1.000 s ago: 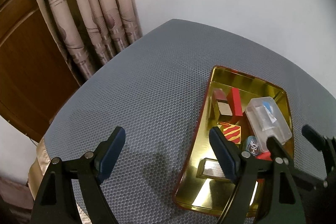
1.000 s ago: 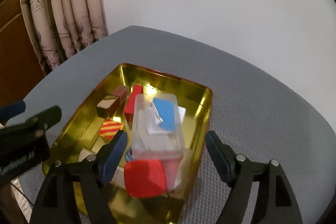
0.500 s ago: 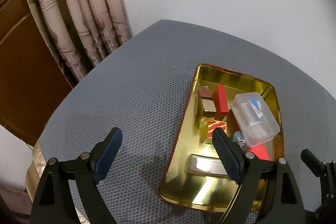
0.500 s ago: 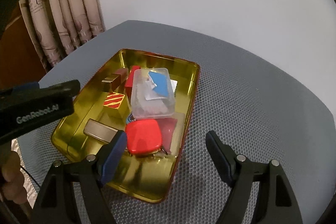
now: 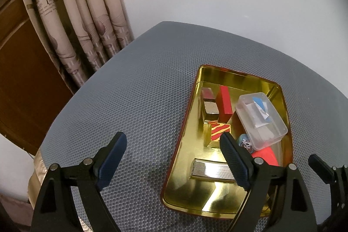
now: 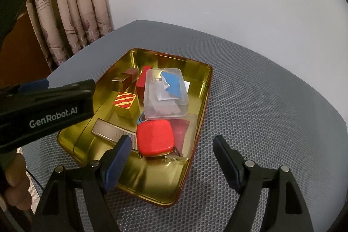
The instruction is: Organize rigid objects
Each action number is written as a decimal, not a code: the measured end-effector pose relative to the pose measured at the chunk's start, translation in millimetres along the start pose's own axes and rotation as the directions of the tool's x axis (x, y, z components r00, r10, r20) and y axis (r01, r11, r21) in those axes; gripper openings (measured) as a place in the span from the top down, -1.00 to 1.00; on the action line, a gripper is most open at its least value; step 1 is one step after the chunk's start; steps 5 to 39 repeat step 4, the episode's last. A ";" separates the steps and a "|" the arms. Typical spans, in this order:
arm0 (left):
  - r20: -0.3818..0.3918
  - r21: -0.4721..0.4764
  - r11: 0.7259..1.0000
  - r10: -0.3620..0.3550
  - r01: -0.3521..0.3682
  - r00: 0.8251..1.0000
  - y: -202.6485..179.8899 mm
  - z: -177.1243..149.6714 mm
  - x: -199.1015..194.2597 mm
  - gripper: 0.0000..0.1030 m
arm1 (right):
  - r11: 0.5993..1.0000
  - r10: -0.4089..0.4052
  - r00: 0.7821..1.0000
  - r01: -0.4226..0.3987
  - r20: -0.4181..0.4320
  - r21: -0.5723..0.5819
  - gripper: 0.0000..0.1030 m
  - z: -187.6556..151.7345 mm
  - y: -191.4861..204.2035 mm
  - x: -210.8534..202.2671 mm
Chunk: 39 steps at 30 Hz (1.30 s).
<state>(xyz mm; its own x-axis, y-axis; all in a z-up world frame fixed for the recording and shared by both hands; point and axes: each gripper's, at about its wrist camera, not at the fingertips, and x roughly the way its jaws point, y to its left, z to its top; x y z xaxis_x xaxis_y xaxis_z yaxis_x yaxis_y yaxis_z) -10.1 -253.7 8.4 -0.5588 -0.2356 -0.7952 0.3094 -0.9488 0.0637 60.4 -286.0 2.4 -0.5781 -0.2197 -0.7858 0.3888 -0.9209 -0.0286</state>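
A gold tin tray (image 6: 174, 57) lies on the grey mat. In it sit a clear plastic box (image 6: 166, 95) with a blue piece inside, a red rounded-square case (image 6: 155, 136), a red-and-yellow striped block (image 6: 126, 101), a red block (image 6: 142, 79), a brown-and-gold block (image 6: 125, 79) and a flat ribbed silver piece (image 6: 111, 131). My right gripper (image 6: 171, 142) is open above the tin's near right corner and holds nothing. My left gripper (image 5: 173, 145) is open over the tin tray's (image 5: 239, 74) left rim, also holding nothing. Its black body (image 6: 50, 105) shows in the right wrist view.
The grey honeycomb mat (image 5: 134, 101) covers a rounded table with bare mat left of the tin. Patterned curtains (image 5: 82, 14) and a brown wooden panel (image 5: 19, 79) stand beyond the left edge, with a white wall behind. A person's hand (image 6: 13, 184) grips the left tool.
My right gripper has drawn back from the tin, so the clear box and red case now lie ahead of its fingers. The left gripper's jaws widened slightly, and it barely shifted.
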 end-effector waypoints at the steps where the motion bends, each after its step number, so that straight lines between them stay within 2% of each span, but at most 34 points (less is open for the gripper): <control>1: -0.001 0.000 1.000 0.000 0.000 1.000 -0.3 -0.2 0.1 -0.65 | 1.000 0.002 1.000 -0.002 0.001 0.001 -0.54 0.2 0.3 0.0; 39: 0.000 0.003 1.000 0.005 -0.005 1.000 -0.8 -0.3 0.0 -0.65 | 1.000 0.004 1.000 -0.004 -0.001 0.006 -0.54 0.5 0.6 1.2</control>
